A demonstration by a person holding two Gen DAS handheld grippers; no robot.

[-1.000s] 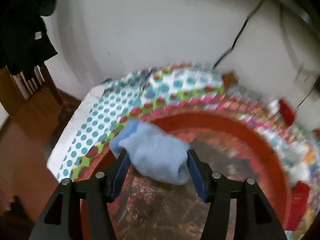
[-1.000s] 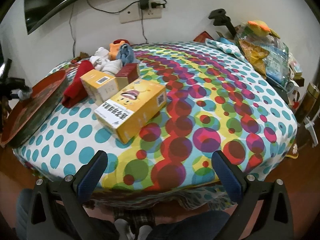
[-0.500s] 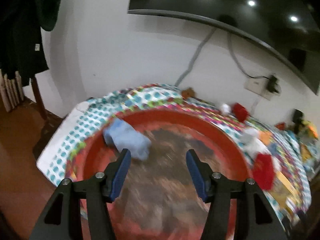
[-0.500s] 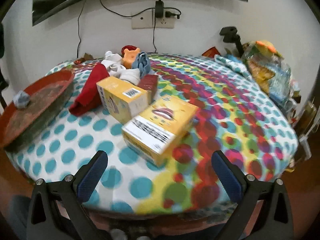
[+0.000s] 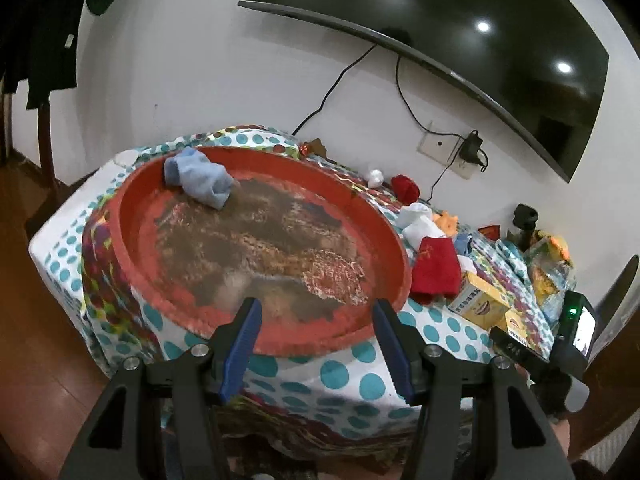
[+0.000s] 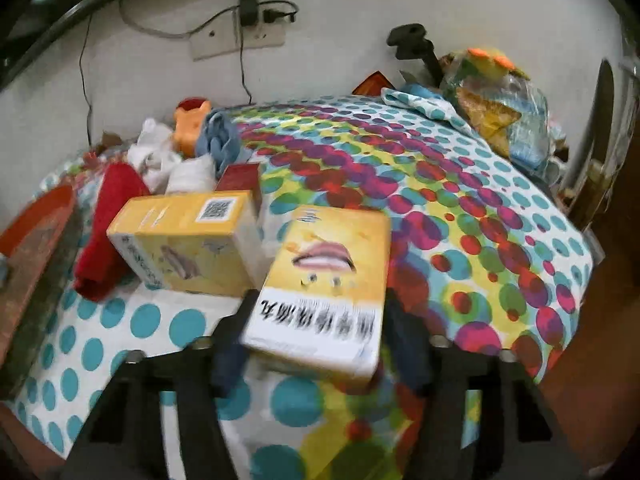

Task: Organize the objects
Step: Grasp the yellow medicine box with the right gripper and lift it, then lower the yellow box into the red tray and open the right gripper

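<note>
Worn, rough-scuffed red tray (image 5: 132,216), soft blue cloth sock (image 5: 202,178), glossy printed tablecloth (image 6: 460,208), smooth cardboard box (image 6: 324,280)

Curved dark television screen (image 5: 460,44) mounted on white wall (image 5: 200,64), ceiling lights reflected in it. Wall socket (image 5: 444,148) below, black plug adapter (image 5: 472,150) in it, black cables (image 5: 336,84) hanging from the screen. Dark garments (image 5: 40,32) hung at far left over wooden floor (image 5: 36,360). Black stand (image 6: 416,48) at the table's far edge, beside crinkled plastic bags (image 6: 504,112). Dotted multicolour tablecloth (image 6: 460,208) covering the table.
</note>
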